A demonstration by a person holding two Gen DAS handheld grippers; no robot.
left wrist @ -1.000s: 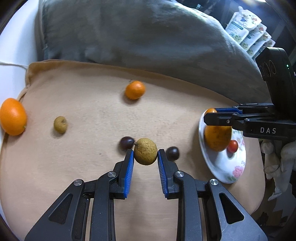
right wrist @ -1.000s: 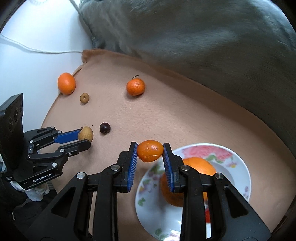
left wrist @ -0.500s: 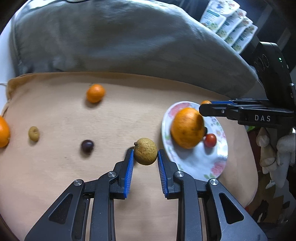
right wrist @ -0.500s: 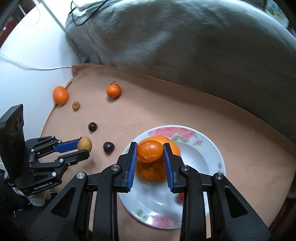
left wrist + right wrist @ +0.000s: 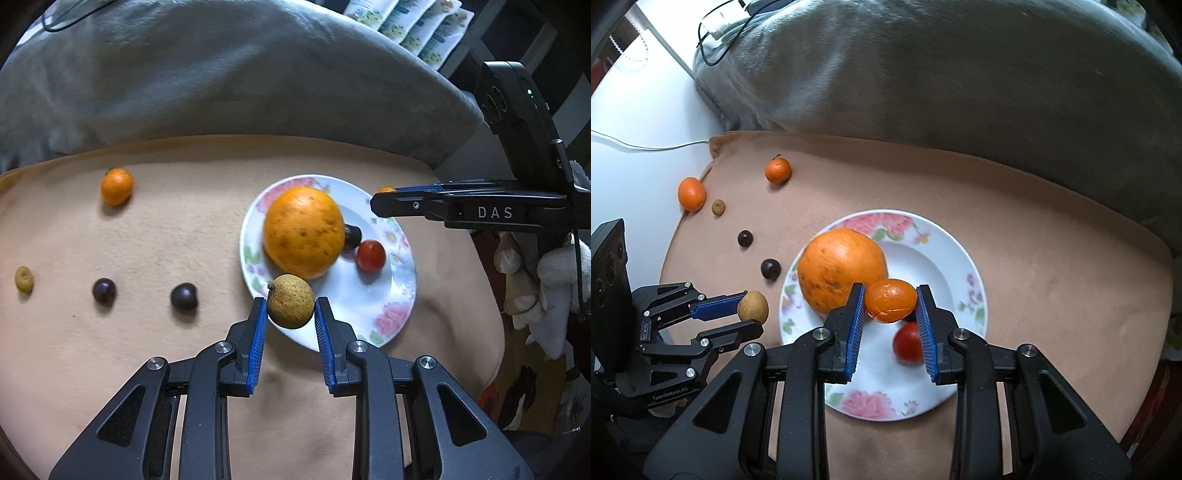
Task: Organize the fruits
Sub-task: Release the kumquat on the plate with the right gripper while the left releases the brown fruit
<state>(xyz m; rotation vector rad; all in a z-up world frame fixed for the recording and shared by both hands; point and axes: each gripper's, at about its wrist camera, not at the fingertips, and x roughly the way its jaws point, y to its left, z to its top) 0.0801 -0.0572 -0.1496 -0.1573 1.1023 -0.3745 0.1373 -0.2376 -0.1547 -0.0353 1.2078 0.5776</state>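
Nearest to me, my left gripper [image 5: 290,312] is clamped on a small tan-brown fruit [image 5: 290,301], round, rough-skinned and matte, with a short stem nub at its upper left. It hangs at the near left rim of the floral plate [image 5: 391,317], partly over the rim. From the right wrist view the same fruit [image 5: 752,306] sits between the blue pads, just outside the plate's left edge.

My right gripper [image 5: 891,308] is closed on a small orange fruit [image 5: 890,301], oval, glossy, its skin cracked in pale lines. I hold it above the middle of the plate [image 5: 953,266].

On the plate lie a large orange [image 5: 303,232], dull and freckled with brown spots, a small shiny red fruit [image 5: 371,254] to its right, and a dark round fruit [image 5: 352,236] mostly hidden between them.

The plate rests on a beige cushion [image 5: 166,236], toward its right side. Left of the plate, along the cushion's middle, are two dark purple fruits [image 5: 183,294] [image 5: 104,290] and a small yellowish-brown one [image 5: 24,279] near the left edge. Farther back sits a small mandarin [image 5: 116,186] with a stem. Another orange fruit [image 5: 691,193] lies at the cushion's far left edge.

Beyond the cushion rises a grey blanket [image 5: 221,74].
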